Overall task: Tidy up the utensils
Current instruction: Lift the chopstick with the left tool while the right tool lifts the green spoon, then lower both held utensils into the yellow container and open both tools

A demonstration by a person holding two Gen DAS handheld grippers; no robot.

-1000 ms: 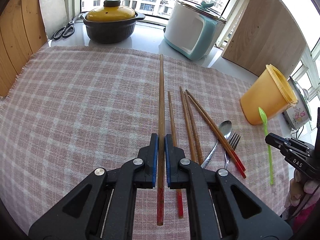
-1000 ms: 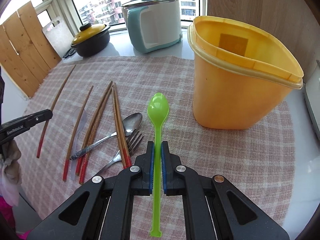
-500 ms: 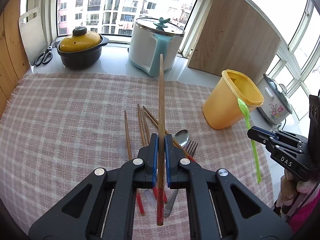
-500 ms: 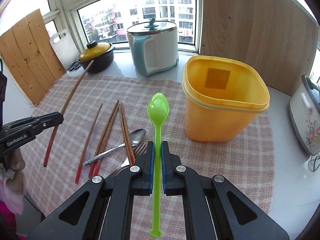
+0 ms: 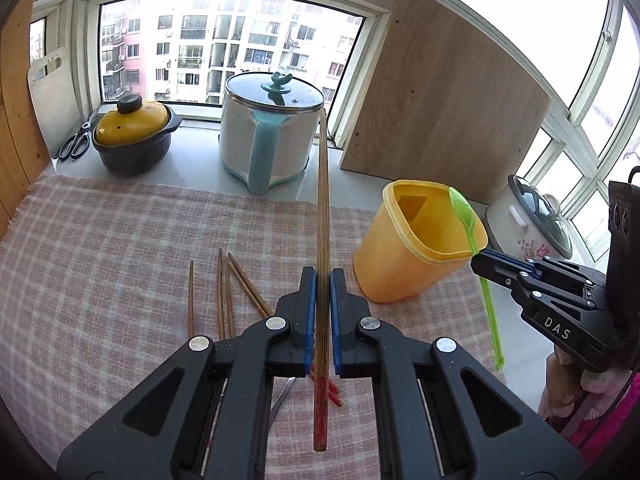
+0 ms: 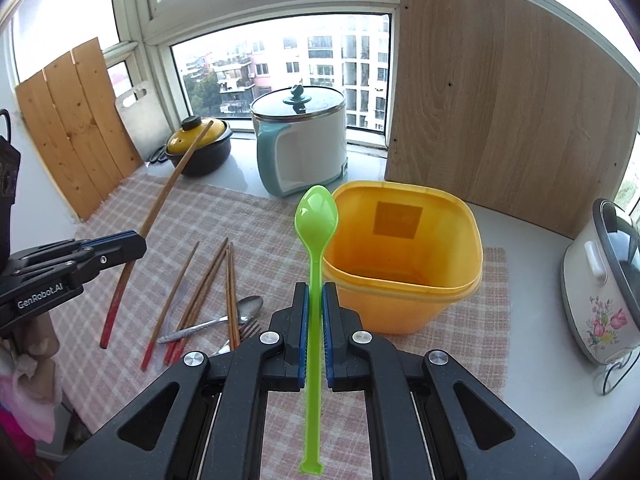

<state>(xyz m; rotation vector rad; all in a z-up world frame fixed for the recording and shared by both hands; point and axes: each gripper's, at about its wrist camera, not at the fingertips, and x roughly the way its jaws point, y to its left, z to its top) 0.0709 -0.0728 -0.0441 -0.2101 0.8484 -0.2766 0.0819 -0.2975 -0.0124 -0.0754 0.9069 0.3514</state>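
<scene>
My left gripper (image 5: 322, 276) is shut on a long wooden chopstick (image 5: 322, 208) with a red end, held up off the checked cloth (image 5: 100, 248). In the right wrist view the same chopstick (image 6: 160, 208) slants up from the left gripper (image 6: 138, 242). My right gripper (image 6: 315, 290) is shut on the handle of a green plastic spoon (image 6: 316, 216), whose bowl hangs by the rim of the yellow container (image 6: 404, 264). From the left wrist view the green spoon (image 5: 464, 208) sits over the container (image 5: 416, 248), which stands upright with nothing visible inside. Several chopsticks (image 6: 208, 284), a metal spoon (image 6: 224, 320) and a fork (image 6: 244, 330) lie on the cloth.
At the back stand a white and teal cooker (image 5: 272, 136), a dark pot with a yellow lid (image 5: 134, 136) and scissors (image 5: 76, 142). A wooden board (image 6: 500, 120) leans behind the container. A flowered rice cooker (image 6: 604, 280) stands at the right.
Both grippers have risen with their utensils. The chopstick has come up off the cloth and moved right toward the container. The green spoon's bowl now hangs at the container's rim.
</scene>
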